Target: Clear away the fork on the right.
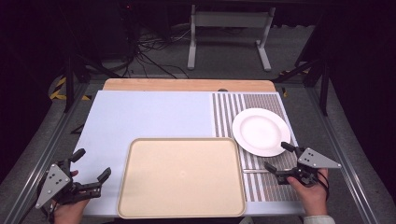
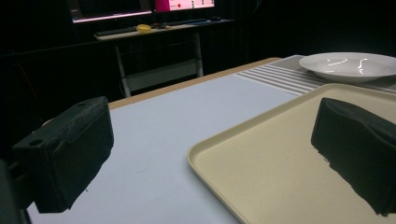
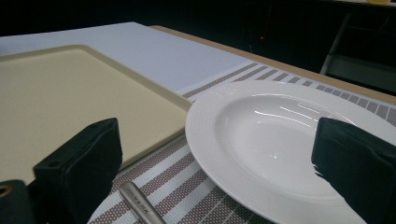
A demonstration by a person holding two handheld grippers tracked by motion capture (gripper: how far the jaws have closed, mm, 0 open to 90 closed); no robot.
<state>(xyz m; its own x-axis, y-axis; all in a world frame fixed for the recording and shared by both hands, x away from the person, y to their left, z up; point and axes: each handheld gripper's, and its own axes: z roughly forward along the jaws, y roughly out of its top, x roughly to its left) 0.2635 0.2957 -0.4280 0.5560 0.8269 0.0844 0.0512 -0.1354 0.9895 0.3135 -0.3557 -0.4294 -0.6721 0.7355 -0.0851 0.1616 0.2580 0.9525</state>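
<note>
**Right Claw Poised Before the Plate**

At the table's near right corner, the right gripper (image 1: pixel 277 157) stands wide open, holding nothing. A metal handle (image 3: pixel 140 204) lies just below it. The white plate (image 1: pixel 261 131) sits at eleven o'clock, nearer this hand. The left gripper (image 1: pixel 91 165) is open, empty, beside the tray (image 1: pixel 181 212).

Beige tray (image 2: pixel 280 154) between wide-apart black fingers (image 2: pixel 65 154), white plate (image 2: pixel 350 65) beyond on striped mat (image 2: pixel 285 77)

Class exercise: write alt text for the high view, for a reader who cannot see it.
A person's two open grippers, left gripper and right gripper, flank an empty beige rectangular plastic tray on a pale blue table mat. A round white ceramic plate sits on a brown-and-white striped placemat.
</note>
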